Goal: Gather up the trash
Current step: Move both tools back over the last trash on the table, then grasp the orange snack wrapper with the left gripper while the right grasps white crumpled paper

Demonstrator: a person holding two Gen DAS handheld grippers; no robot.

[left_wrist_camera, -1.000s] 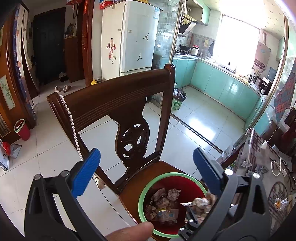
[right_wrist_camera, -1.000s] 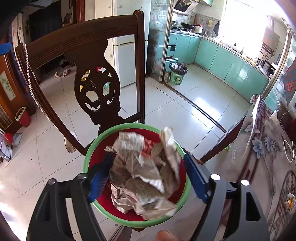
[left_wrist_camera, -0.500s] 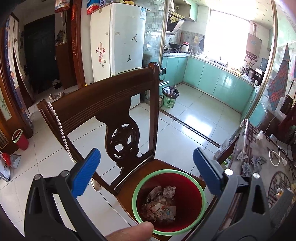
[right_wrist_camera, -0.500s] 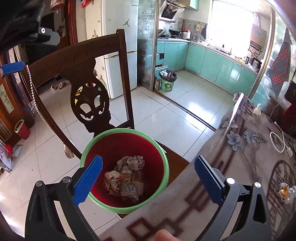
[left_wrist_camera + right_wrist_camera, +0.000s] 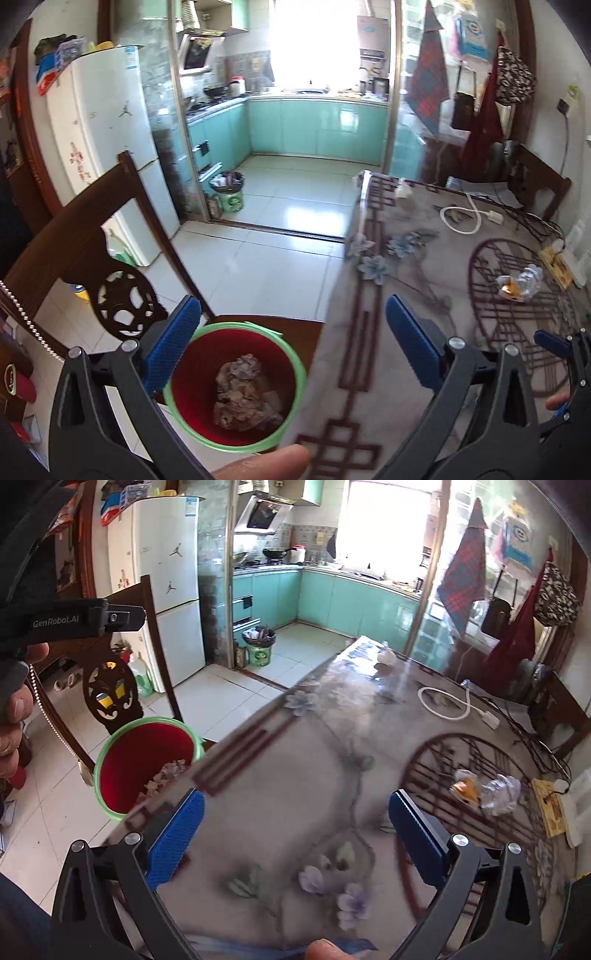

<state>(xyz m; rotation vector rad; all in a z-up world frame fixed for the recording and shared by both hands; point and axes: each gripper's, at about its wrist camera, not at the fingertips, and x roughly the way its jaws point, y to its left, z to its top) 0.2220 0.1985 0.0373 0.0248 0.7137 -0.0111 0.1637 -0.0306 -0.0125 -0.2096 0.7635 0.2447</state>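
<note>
A red bin with a green rim (image 5: 236, 384) stands on the wooden chair seat, with crumpled paper (image 5: 243, 391) inside; it also shows in the right wrist view (image 5: 144, 764). My left gripper (image 5: 291, 347) is open and empty above the bin and the table edge. My right gripper (image 5: 293, 836) is open and empty over the table. A crumpled clear wrapper with an orange bit (image 5: 484, 788) lies on the table to the right, also in the left wrist view (image 5: 517, 282).
The table (image 5: 295, 760) has a flowered cover. A white cable (image 5: 447, 705), black cords and a power strip (image 5: 580, 808) lie at its far right. The carved chair back (image 5: 92, 236) stands left. A second bin (image 5: 229, 192) sits by the kitchen door.
Both grippers have swung right, away from the bin and over the table. The right gripper let its crumpled paper fall into the bin a second ago and is empty.
</note>
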